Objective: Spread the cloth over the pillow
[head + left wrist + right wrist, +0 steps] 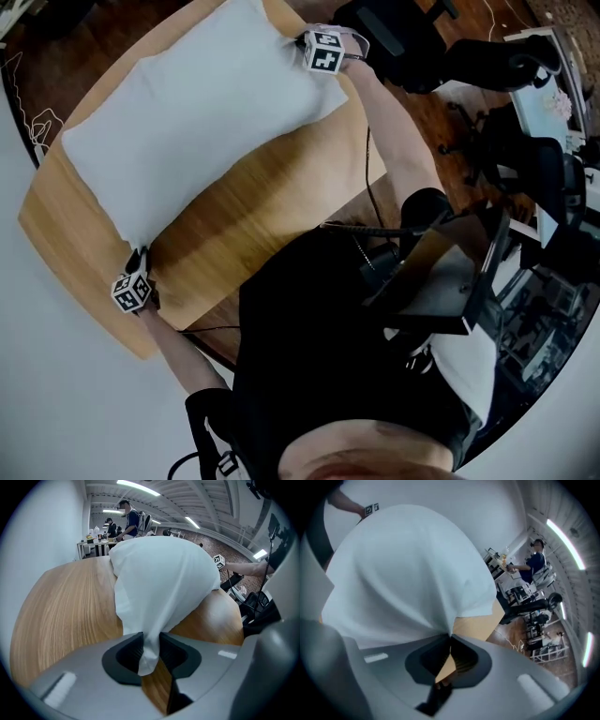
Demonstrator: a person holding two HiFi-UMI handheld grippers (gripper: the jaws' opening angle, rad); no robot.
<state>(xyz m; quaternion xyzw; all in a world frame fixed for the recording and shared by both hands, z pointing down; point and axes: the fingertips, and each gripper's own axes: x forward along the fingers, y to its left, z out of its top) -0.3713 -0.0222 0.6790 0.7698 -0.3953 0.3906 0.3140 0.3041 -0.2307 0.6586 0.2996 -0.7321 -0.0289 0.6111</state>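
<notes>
Fingers point(127, 652) of left gripper point(150, 644), right gripper point(450, 640) pinch corners of smooth white cloth point(197, 112); wood-grain table point(244, 234) beneath.

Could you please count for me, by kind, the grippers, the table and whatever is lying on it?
Grippers: 2 (left gripper, right gripper)
Cloth: 1
Table: 1
Total: 4

Overhead view, two close views, shared cloth point(197, 112)

Wearing a black short-sleeved top point(309, 328), bearing a white cube with black square markers on left gripper point(139, 255) and right gripper point(302, 39), showing grey shells, black ribbed jaws, trailing a black cable point(369, 178)
</notes>
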